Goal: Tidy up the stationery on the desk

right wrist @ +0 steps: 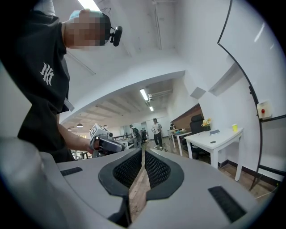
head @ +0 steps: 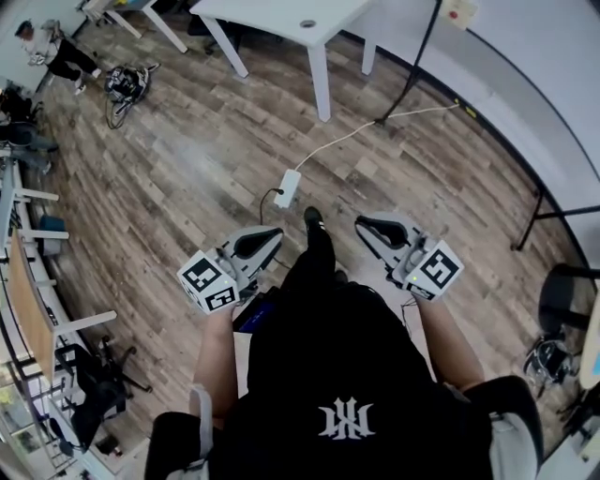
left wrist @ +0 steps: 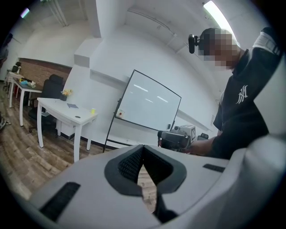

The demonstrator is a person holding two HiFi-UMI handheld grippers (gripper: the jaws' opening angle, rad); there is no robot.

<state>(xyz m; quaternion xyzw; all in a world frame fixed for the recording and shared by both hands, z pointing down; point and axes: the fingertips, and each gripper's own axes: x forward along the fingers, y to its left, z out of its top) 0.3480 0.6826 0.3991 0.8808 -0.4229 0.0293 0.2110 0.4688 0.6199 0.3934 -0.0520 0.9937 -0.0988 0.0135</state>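
At the far left of the head view a person stands on the wooden floor, with a dark bag lying just beside them. Nearer to me, my left gripper reaches out over the floorboards in front of my left leg, its marker cube toward me. Its own view shows the jaws pressed together at the tips, gripping nothing, with only floor showing through the slit below them.

Between my two grippers and a little ahead, a white power strip lies on the floor. Its cable runs off toward the wall, and my shoe is planted near it.

The white desk stands at the top of the head view, well apart from both grippers. In the left gripper view it sits left of a whiteboard on a stand. On the desk top are a small yellow thing and a flat dark item, perhaps a notebook, though it is too small for me to be sure.

To the right, my right gripper is held out level with the left one, angled slightly inward. Its jaws are closed as well, the pads meeting at the tips and holding nothing.
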